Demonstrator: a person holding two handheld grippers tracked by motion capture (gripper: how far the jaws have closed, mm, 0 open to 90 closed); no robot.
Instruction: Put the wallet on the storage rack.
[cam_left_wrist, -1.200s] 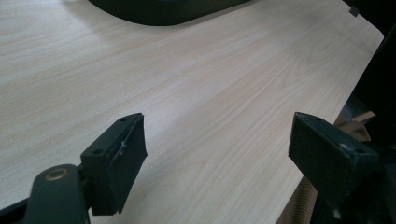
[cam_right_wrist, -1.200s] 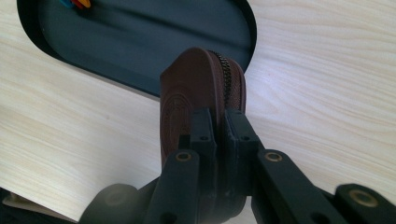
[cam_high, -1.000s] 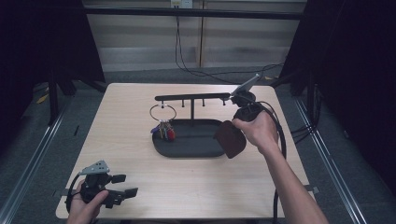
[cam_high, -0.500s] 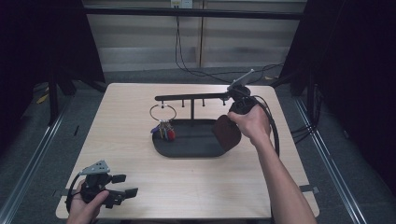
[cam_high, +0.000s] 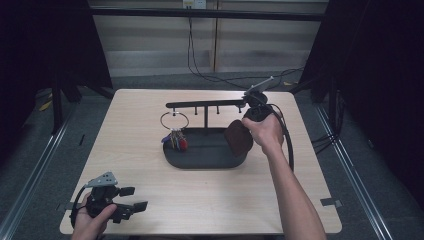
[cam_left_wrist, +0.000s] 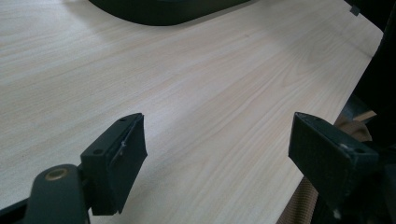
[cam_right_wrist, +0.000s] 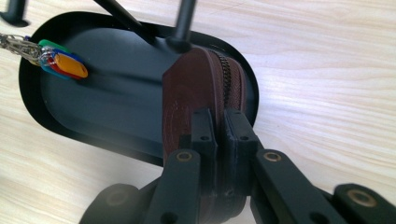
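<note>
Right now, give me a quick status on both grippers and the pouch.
Right gripper shut on brown zip pouch, over black tray. Left gripper open, idle. Stand post close behind pouch.

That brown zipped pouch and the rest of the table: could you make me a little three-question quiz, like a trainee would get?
1. True or false: the right tool is shut on the brown zipped pouch.
2. What hangs from the stand's bar over the black tray: A) a mug, B) a bunch of keys on a ring, C) scissors?
3. Fill in: the left tool, near the table's front corner, has its jaws ____.

Key
1. True; both jaws pinch the pouch's edge beside its zip.
2. B; the keys have coloured tags and dangle at the tray's left end.
3. Open, with bare wood between them.
</note>
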